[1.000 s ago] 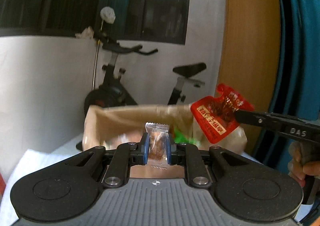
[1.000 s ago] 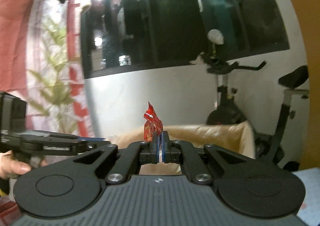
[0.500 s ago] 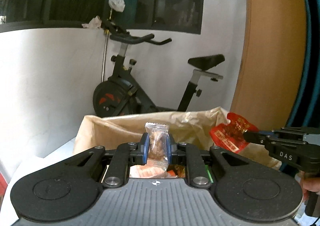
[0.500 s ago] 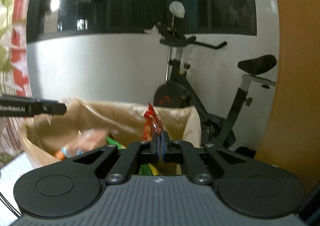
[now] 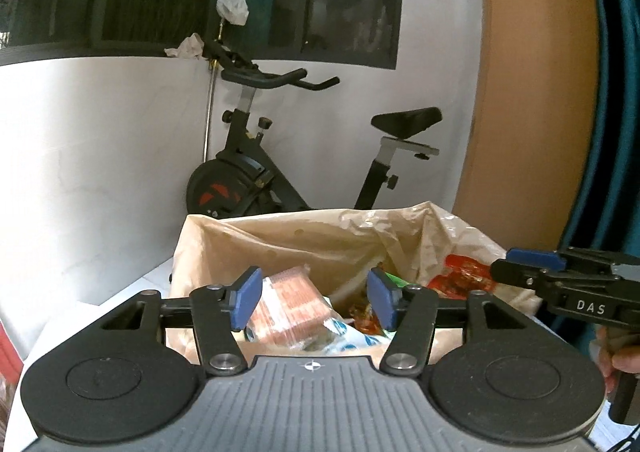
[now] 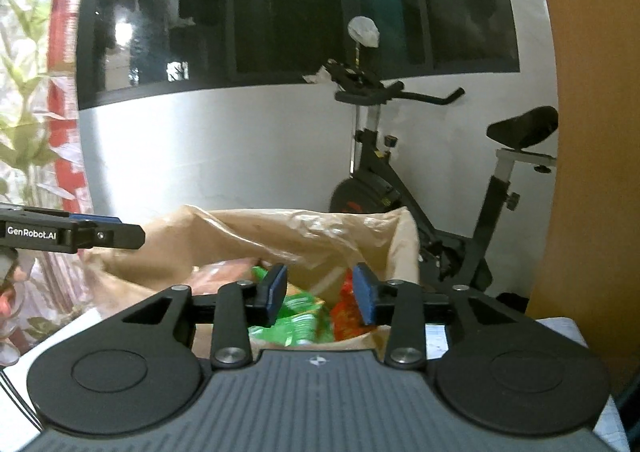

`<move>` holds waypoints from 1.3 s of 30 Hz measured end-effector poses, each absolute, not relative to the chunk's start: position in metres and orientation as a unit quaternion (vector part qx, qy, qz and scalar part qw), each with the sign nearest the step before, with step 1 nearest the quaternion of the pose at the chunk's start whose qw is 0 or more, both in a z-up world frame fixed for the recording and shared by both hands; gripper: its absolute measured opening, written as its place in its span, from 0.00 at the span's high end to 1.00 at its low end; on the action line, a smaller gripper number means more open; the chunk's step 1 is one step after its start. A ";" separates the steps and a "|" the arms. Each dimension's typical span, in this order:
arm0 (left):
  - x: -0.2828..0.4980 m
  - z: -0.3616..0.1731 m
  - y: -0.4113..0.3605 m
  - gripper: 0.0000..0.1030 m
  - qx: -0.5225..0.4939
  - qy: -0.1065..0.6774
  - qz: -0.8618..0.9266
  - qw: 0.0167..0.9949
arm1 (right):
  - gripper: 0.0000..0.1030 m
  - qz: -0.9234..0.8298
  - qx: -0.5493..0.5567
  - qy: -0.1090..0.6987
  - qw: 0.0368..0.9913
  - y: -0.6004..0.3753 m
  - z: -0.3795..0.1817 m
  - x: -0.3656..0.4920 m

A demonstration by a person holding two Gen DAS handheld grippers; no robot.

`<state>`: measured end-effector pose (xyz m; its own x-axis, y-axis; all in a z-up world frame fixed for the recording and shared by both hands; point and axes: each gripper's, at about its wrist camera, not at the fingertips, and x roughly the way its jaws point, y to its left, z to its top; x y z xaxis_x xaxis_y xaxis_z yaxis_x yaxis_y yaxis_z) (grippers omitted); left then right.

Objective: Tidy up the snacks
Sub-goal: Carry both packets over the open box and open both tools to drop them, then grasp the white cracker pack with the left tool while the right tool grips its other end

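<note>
Snacks now lie inside the brown paper bag (image 5: 280,240): the clear-wrapped brown snack that the left claw (image 5: 314,296) pinched half a second ago is gone from between its pads, and the red packet (image 5: 460,280) that the right claw (image 6: 320,294) held rests among the other wrappers near the bag's right wall. Both claws hang spread wide and empty over the bag's mouth, so I judge this pair delivered. Behind the bag stands an exercise bike (image 5: 280,172).
</note>
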<state>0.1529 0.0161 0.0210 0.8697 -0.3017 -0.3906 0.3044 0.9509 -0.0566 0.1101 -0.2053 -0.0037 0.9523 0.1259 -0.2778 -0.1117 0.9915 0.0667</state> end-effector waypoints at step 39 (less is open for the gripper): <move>0.053 -0.120 0.044 0.40 -0.091 0.343 -0.135 0.925 | 0.57 0.130 0.054 0.281 0.949 -0.146 -0.134 0.036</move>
<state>0.0532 0.0444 -0.1196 0.7284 -0.3124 -0.6098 0.1871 0.9469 -0.2615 0.0361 -0.1464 -0.1340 0.8082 0.2782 -0.5191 -0.2171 0.9600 0.1766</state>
